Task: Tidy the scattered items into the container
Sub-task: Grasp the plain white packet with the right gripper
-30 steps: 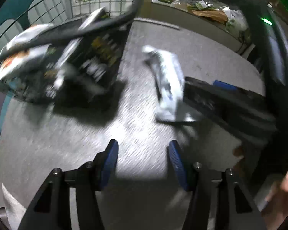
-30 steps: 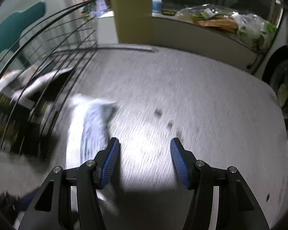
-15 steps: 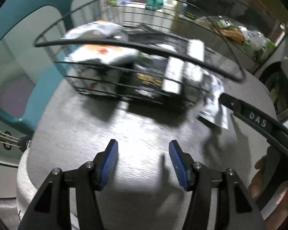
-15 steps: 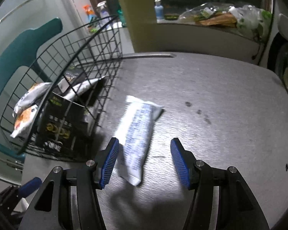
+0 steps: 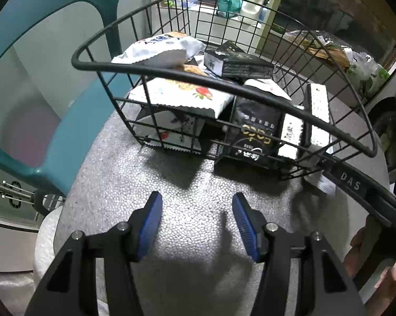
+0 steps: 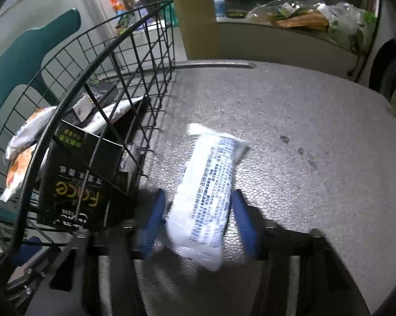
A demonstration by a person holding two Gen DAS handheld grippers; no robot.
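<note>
Only the right wrist view shows the white packet (image 6: 208, 194) lying on the grey table (image 6: 303, 137), its near part between the blue pads of the right gripper (image 6: 198, 221). The jaws have just been closing around it; blur hides whether the pads press on it yet. Left of that gripper stands the wire basket (image 6: 97, 60), with a black box (image 6: 76, 179) against its wall. The left wrist view looks into the basket (image 5: 224, 84) from its near side: snack bags (image 5: 182, 97) and boxes fill it. The left gripper (image 5: 196, 223) hangs wide and empty over bare table before the basket's rim. A teal chair (image 5: 66, 121) stands to its left.
</note>
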